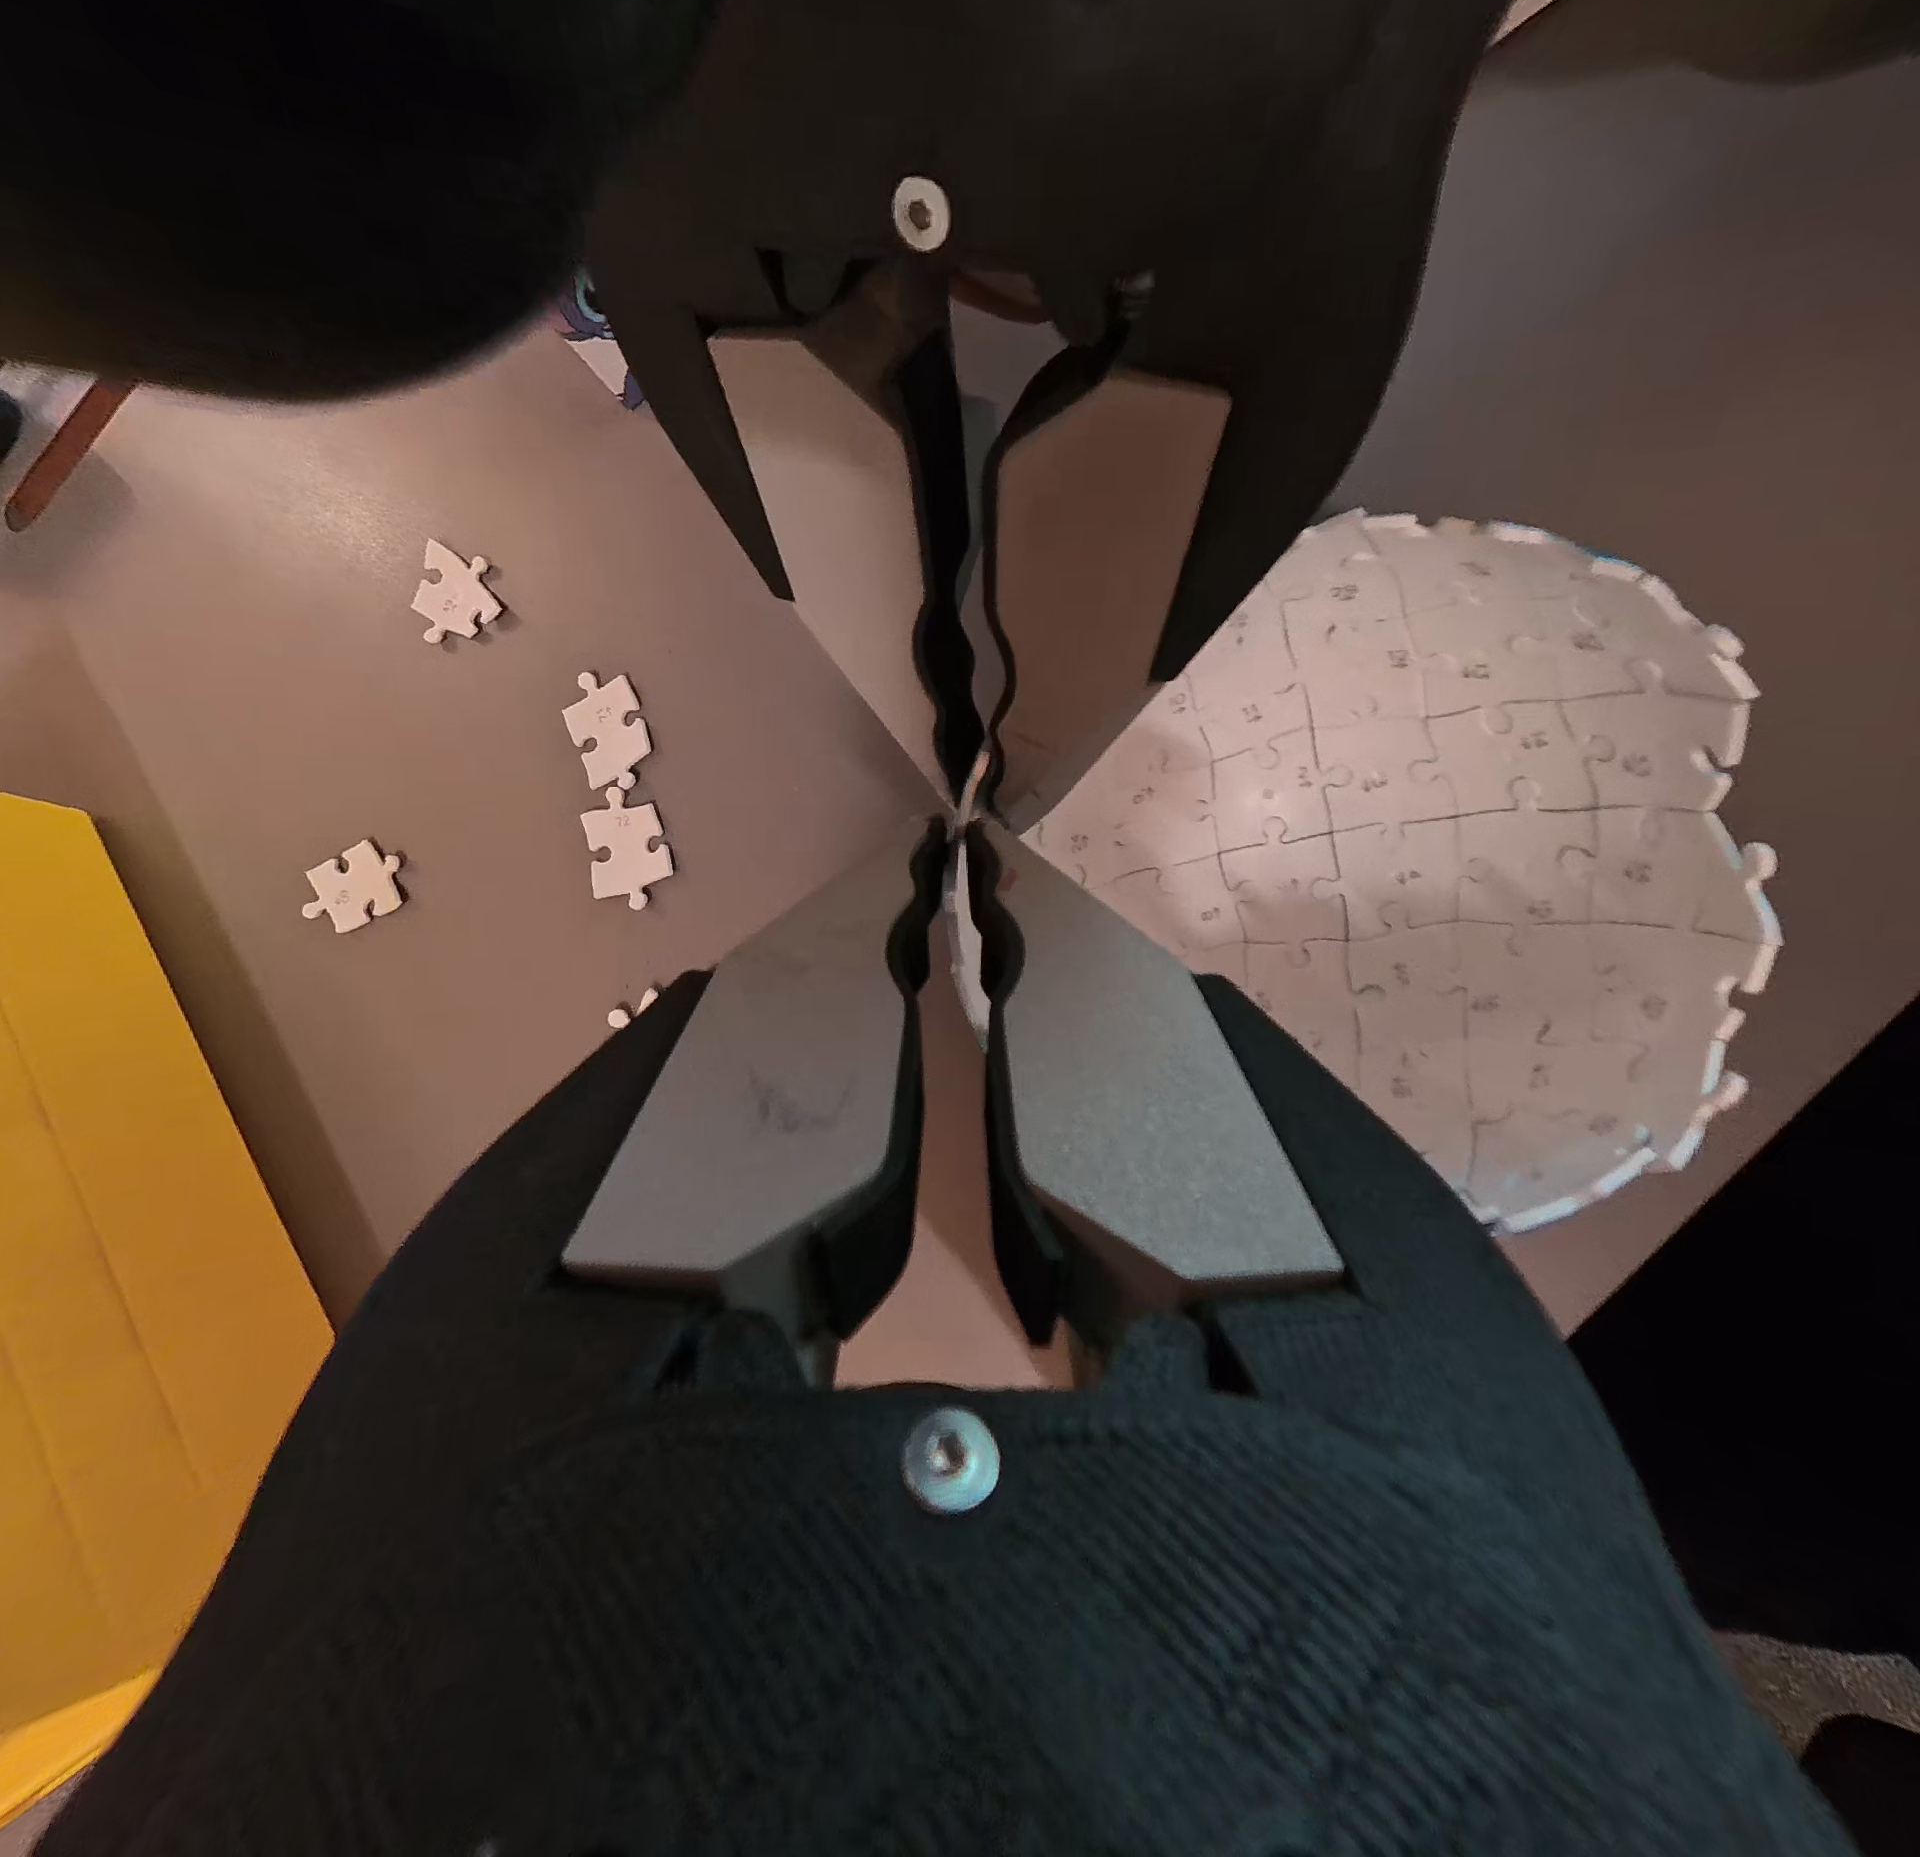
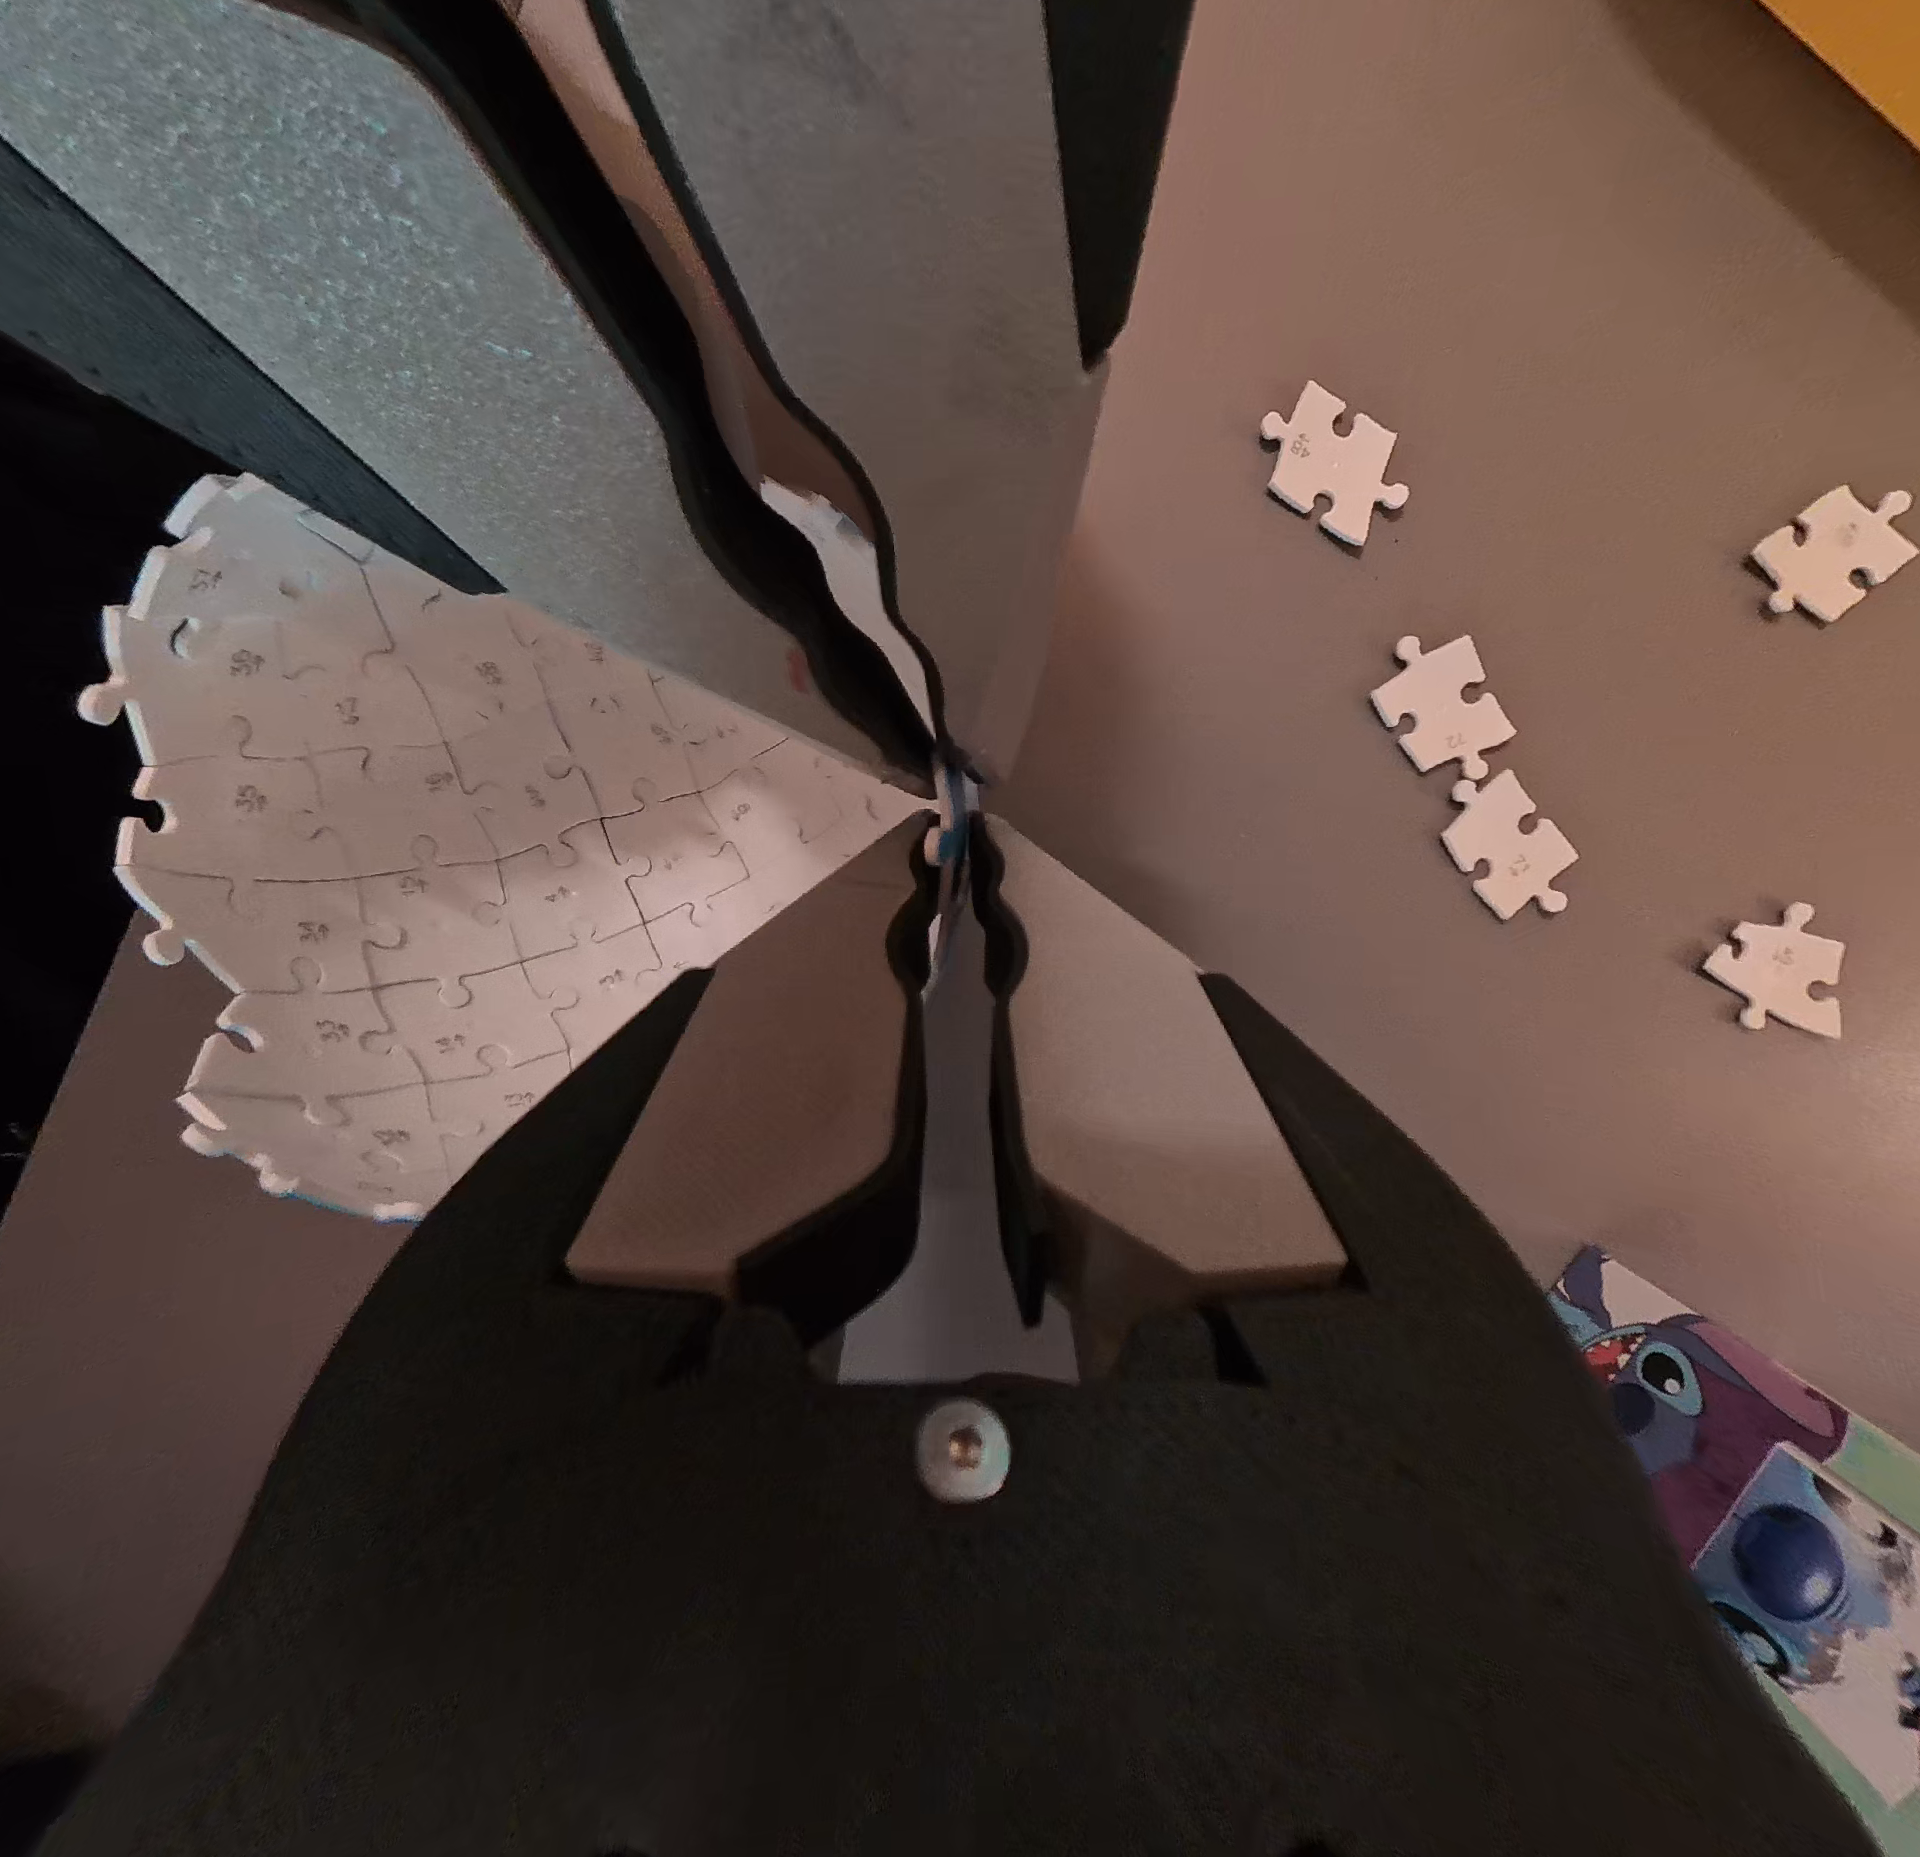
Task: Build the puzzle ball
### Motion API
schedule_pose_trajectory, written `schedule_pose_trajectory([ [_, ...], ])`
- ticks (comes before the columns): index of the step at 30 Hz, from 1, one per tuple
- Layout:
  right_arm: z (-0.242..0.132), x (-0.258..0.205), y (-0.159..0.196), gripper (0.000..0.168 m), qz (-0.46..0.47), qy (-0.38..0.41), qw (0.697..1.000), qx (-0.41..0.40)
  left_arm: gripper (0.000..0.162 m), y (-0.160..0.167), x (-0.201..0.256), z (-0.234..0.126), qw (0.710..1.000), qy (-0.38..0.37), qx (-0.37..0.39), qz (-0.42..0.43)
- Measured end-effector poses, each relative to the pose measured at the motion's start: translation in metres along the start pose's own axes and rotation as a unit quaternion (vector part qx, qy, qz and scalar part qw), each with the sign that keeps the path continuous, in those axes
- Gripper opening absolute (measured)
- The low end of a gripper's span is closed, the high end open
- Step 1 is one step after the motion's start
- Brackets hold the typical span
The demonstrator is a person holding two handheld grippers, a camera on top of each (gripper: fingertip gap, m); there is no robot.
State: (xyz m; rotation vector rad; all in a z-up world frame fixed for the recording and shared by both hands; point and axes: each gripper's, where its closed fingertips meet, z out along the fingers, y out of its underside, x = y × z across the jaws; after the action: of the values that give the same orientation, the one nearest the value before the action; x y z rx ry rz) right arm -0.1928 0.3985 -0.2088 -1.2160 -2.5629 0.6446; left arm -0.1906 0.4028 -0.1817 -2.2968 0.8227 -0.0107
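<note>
The half-built puzzle ball (image 1: pixel 1455 872) is a white bowl-shaped shell of joined pieces lying on the brown table; it also shows in the right wrist view (image 2: pixel 416 851). My left gripper (image 1: pixel 956 836) and right gripper (image 1: pixel 982 763) meet tip to tip above the table, beside the shell. Both are shut on a thin puzzle piece (image 2: pixel 951 799) seen edge-on, with a white face and a blue edge. I cannot tell if it is one piece or two joined. In the right wrist view, the right gripper (image 2: pixel 956 846) is below and the left gripper (image 2: pixel 935 758) above.
Several loose white pieces (image 1: pixel 611 729) lie face down on the table (image 1: pixel 312 457), also in the right wrist view (image 2: pixel 1444 706). A cartoon picture card (image 2: pixel 1745 1475) lies near them. A yellow surface (image 1: pixel 104 1184) borders the table. The table edge (image 1: pixel 1714 1184) runs close behind the shell. Both grippers' tips are close together, under 4 cm apart.
</note>
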Motion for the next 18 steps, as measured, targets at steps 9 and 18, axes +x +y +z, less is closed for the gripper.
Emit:
schedule_pose_trajectory([
  [9,-0.0013,-0.0001,0.0012,0.001,-0.015,0.013,1.0,-0.009,0.002,0.0012,0.0009,0.0007,1.0,0.011,-0.006,0.0],
  [18,-0.0041,0.0005,-0.001,0.003,0.039,-0.026,0.999,0.009,0.0,0.0006,-0.0007,0.0002,1.0,0.006,-0.014,0.0],
])
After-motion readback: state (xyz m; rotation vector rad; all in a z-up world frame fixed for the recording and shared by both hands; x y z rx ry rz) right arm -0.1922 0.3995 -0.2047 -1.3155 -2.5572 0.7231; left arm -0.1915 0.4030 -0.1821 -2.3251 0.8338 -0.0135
